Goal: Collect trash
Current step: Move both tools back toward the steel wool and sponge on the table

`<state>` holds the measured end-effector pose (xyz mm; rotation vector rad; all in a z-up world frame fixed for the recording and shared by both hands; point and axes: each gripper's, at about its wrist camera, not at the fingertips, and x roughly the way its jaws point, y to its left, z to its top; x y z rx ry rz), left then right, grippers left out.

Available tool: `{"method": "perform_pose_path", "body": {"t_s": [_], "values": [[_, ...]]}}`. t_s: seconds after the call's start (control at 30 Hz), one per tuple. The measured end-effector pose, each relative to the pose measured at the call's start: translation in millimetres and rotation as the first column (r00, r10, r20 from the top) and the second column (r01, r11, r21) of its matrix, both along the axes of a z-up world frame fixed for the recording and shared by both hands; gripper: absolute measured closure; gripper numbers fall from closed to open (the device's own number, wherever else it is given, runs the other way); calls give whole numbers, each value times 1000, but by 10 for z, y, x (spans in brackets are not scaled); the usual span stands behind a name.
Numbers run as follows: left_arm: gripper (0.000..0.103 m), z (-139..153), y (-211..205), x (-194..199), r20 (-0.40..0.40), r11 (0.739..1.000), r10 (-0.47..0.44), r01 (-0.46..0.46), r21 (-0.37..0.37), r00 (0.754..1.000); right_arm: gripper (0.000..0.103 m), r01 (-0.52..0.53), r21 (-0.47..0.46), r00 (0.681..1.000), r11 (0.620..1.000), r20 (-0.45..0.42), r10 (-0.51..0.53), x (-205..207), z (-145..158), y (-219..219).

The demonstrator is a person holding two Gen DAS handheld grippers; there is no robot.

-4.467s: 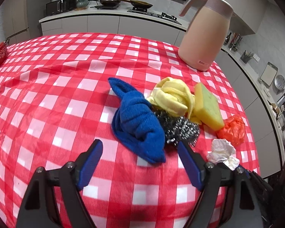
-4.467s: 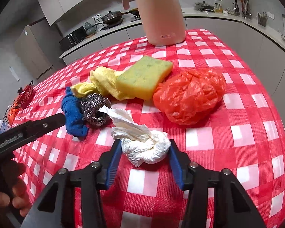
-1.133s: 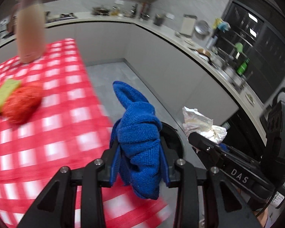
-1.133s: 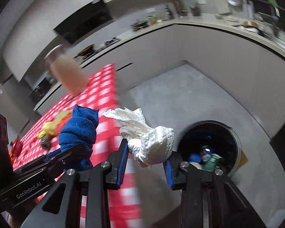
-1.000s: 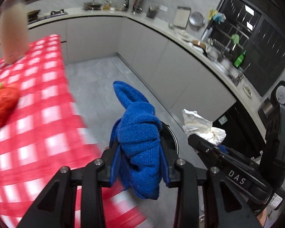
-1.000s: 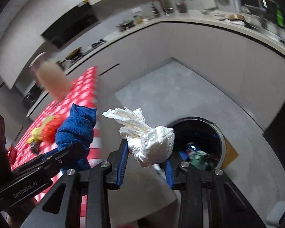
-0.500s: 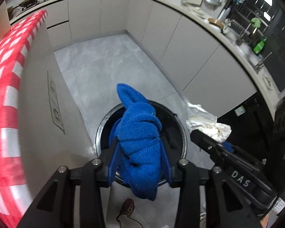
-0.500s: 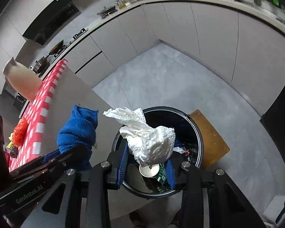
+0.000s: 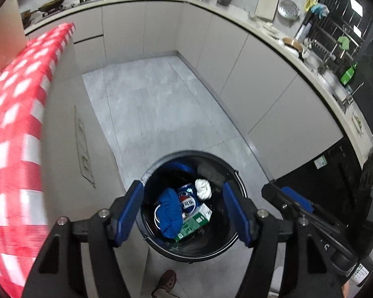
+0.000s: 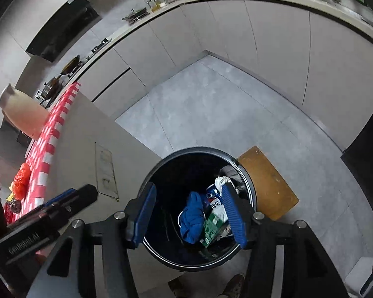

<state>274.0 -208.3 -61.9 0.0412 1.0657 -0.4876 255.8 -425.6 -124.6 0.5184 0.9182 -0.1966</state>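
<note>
Both hand-held grippers are hanging over the round black trash bin (image 9: 237, 233) standing on the grey tiled floor (image 9: 149, 104) beside the counter covered by a red-and-white checked tablecloth (image 9: 10, 129). The left gripper (image 9: 182, 213) is spreading its blue-padded jaws, and nothing is sitting between them; the right gripper (image 10: 190, 213) is likewise widening, released and empty. The crumpled blue terry cloth (image 9: 170, 214) is lying inside the bin, resting against a blue soda can (image 9: 187, 200) and a green-and-white carton (image 9: 195, 221). The wadded white paper towel (image 9: 203, 188) is sitting in the bin too, just beyond the can (from the right wrist view it is peeking out (image 10: 221, 180) behind the right-hand pad). A brown square board (image 10: 268, 181) is lying on the floor, touching the bin's far side. On the tablecloth, a crumpled orange plastic bag (image 10: 21, 176) is lying well apart from the bin, near a pale pink jug (image 10: 22, 114). A brown shoe (image 9: 167, 281) is showing below the bin.
</note>
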Motion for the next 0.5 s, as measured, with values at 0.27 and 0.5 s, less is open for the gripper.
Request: {"method": "perform_pose_path", "body": {"t_s": [0.27, 0.5], "values": [[35, 399, 515, -27, 64, 995, 98, -96, -29, 993, 46, -78, -11, 995, 997, 69, 79, -3, 454, 403], [35, 580, 1334, -9, 98, 970, 241, -239, -35, 966, 45, -207, -21, 972, 978, 110, 208, 202, 729, 1079]]}}
